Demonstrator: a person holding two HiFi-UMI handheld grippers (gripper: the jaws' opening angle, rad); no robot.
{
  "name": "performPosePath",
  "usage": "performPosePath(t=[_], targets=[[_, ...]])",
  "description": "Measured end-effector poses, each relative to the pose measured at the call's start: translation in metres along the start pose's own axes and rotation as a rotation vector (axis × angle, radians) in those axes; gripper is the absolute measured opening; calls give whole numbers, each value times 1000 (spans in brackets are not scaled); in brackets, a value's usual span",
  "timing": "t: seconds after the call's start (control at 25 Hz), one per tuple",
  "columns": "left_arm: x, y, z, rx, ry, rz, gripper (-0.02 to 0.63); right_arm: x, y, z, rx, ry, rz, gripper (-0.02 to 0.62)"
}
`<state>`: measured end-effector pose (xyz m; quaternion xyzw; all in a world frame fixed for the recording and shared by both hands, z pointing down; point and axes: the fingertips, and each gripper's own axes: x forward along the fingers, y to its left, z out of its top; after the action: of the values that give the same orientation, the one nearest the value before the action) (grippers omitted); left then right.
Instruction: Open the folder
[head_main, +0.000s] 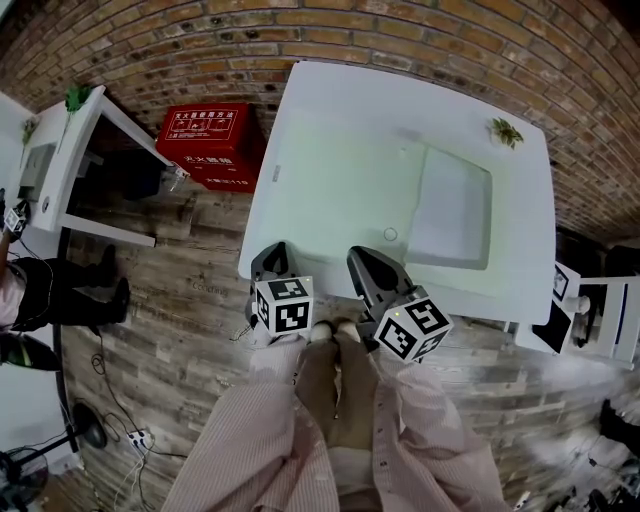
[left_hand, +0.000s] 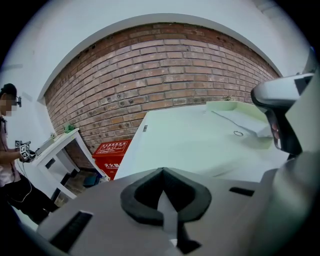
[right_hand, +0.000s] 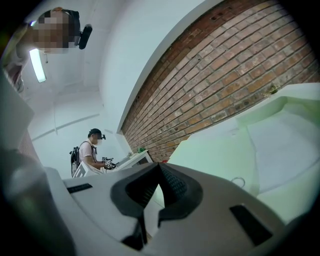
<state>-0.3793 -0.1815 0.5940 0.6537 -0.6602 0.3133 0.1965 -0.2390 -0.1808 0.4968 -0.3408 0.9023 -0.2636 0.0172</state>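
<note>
Head view: your left gripper (head_main: 272, 258) and right gripper (head_main: 368, 266) are closed, empty. Part one, then pinch the pale plastic folder (head_main: 455, 208) by its cover.

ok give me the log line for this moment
left gripper: shut, empty | right gripper: shut, empty | folder: flat on table, untouched

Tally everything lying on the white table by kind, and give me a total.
folder: 1
small ring: 1
green leafy thing: 1
Total: 3
</note>
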Motion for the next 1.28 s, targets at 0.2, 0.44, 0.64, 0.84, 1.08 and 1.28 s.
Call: performPosePath(t=[0.2, 0.44, 0.64, 0.84, 1.08, 1.28], targets=[[-7, 2, 5, -16, -20, -11, -8, -4, -1, 7, -15, -10, -8, 5], [-35, 2, 31, -38, -143, -23, -8, -12, -7, 24, -30, -33, -22, 5], [-48, -4, 51, -40, -208, -45, -8, -15, -9, 39, -53, -53, -32, 5], [-64, -11, 70, -41, -261, -68, -8, -25, -14, 56, -77, -78, -49, 5], [-82, -25, 90, -35, -314, -105, -8, -46, -25, 76, -101, -114, -65, 5], [-91, -40, 110, -20, -381, -155, -8, -67, -38, 94, -120, -154, -96, 5]])
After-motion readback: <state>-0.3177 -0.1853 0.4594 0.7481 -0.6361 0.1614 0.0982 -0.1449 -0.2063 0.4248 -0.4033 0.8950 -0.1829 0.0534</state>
